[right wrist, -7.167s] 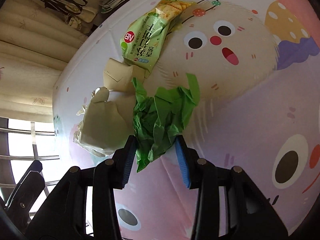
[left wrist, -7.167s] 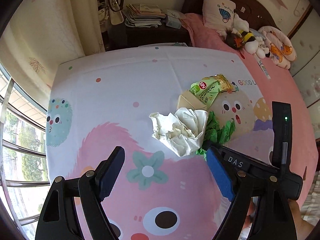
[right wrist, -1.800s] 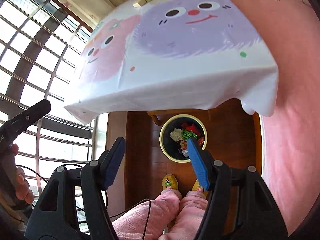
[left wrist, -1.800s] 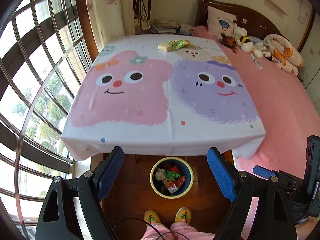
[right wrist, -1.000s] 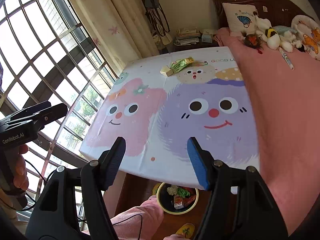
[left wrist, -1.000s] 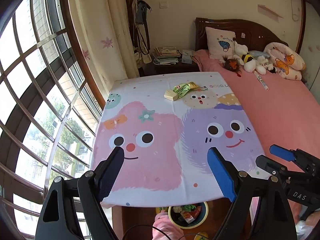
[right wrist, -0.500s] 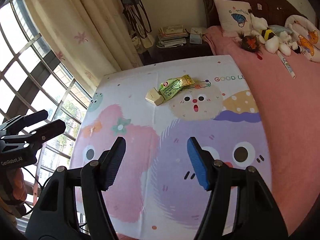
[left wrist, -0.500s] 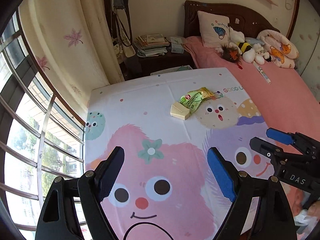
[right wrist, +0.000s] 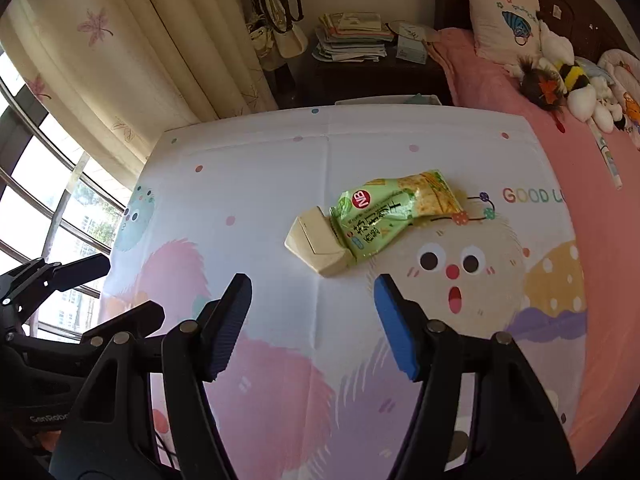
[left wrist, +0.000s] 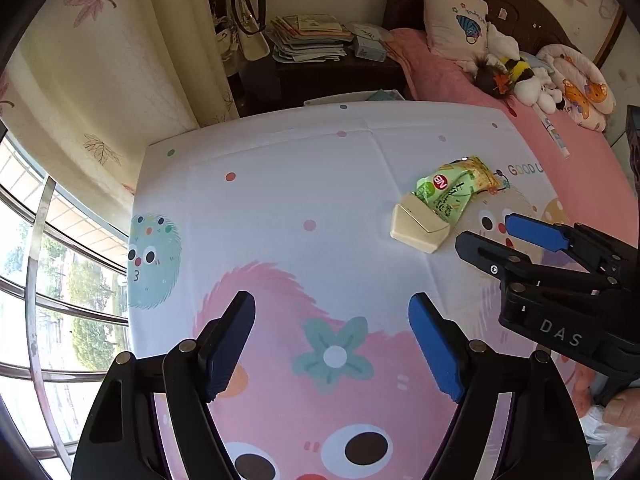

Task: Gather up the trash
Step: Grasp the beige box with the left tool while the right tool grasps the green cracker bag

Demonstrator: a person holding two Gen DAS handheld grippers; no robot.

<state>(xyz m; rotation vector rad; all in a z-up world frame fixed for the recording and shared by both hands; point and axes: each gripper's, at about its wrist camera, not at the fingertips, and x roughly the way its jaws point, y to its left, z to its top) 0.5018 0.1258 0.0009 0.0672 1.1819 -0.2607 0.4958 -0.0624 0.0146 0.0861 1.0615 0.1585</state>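
**Two scraps left on the cartoon cloth**

The tablecloth [left wrist: 280, 184] bore a green snack wrapper [right wrist: 384, 212] overlapping a cream carton [right wrist: 316, 246] at its seven o'clock. Both lay at twelve o'clock from the right gripper [right wrist: 312, 308], gaping and empty. The left gripper [left wrist: 332, 320], just narrowing, gripped nothing.

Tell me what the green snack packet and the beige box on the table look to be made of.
Green snack packet: thin plastic film, glossy; it catches highlights, wrinkles softly and carries printed graphics.
Beige box: probably thin cardboard or paperboard, matte; it has flat faces, sharp folded edges and a tucked flap, with no shine. A hard plastic case cannot be ruled out.
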